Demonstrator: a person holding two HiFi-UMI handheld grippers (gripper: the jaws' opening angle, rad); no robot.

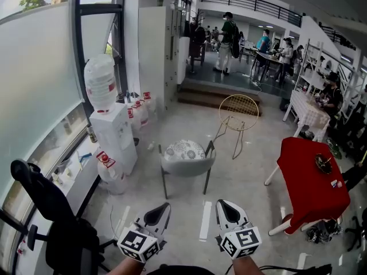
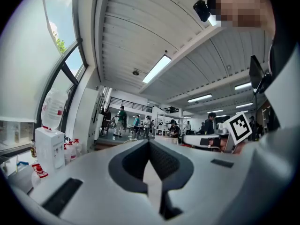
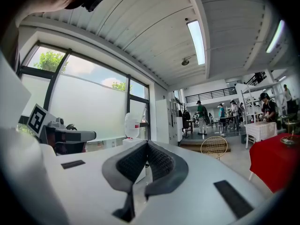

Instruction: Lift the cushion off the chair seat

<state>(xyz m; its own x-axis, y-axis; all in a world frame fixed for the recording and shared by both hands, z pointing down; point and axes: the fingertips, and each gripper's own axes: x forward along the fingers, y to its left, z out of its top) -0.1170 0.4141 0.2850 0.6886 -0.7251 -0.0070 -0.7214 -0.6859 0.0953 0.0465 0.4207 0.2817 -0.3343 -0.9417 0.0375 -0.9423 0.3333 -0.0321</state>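
Showing a big open room with a pale concrete floor (image 1: pixel 258 171), marked by a short white stripe (image 1: pixel 206 219) near the bottom edge. Frosted windows (image 1: pixel 34 85) ran down the left wall. The ribbed ceiling (image 2: pixel 140 32) carried long strip lights. At the back, wooden steps (image 1: pixel 212 96) led up to a raised area where several people stood or sat around tables.

A table under a red cloth (image 1: pixel 309 182) stood at the right with a small dark dish (image 1: pixel 324 163) on it. A white water dispenser (image 1: pixel 114 133) with a bottle on top stood by the windows, spare bottles (image 1: pixel 140 110) on the floor beside it. A black office chair (image 1: pixel 51 211) was at lower left.

The grey chair (image 1: pixel 186 166) stood mid-floor, a gold wire chair (image 1: pixel 238 110) behind it. The patterned cushion (image 1: pixel 183 150) lay flat on the grey chair's seat, well apart from both tools.

The left gripper (image 1: pixel 160 212) and right gripper (image 1: pixel 226 209) were held level at the bottom of the head view. Each had its jaws pressed together, nothing between them.
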